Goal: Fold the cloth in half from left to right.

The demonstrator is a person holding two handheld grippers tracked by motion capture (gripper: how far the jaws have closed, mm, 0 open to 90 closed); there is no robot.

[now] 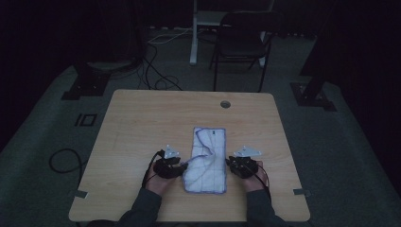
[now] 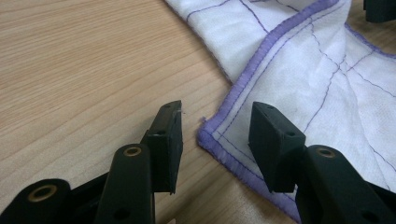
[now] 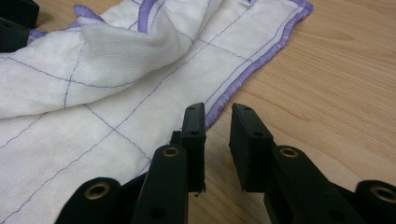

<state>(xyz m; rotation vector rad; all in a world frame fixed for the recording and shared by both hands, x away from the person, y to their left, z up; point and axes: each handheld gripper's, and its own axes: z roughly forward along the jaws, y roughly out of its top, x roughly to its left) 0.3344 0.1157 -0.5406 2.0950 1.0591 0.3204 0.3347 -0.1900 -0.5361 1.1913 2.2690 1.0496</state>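
Cloth [image 1: 208,158], white with a purple stitched hem and a thin purple grid, lies on the wooden table [image 1: 142,123] a little toward your edge from its centre, with its long axis running from 12 to 6 o'clock in the high view. Its near half is rumpled, and a fold of fabric stands up across the middle. A round grommet hole [image 1: 225,104] sits in the tabletop at 12 o'clock from the cloth, well apart from it.

Your left gripper [image 1: 177,166] rests at 9 o'clock of the cloth's near half, just beside its hem. In the left gripper view the left gripper [image 2: 215,135] has its jaws released and spread apart; a hemmed corner of the cloth [image 2: 299,79] lies flat on the table between them, and neither pad presses on it.

Your right gripper [image 1: 232,164] rests at 3 o'clock of the cloth, just beside the opposite hem. In the right gripper view the right gripper [image 3: 218,140] has its jaws parted by a narrow gap with bare table showing between them; the hem of the cloth [image 3: 140,70] passes just beyond the left-hand jaw tip, ungripped
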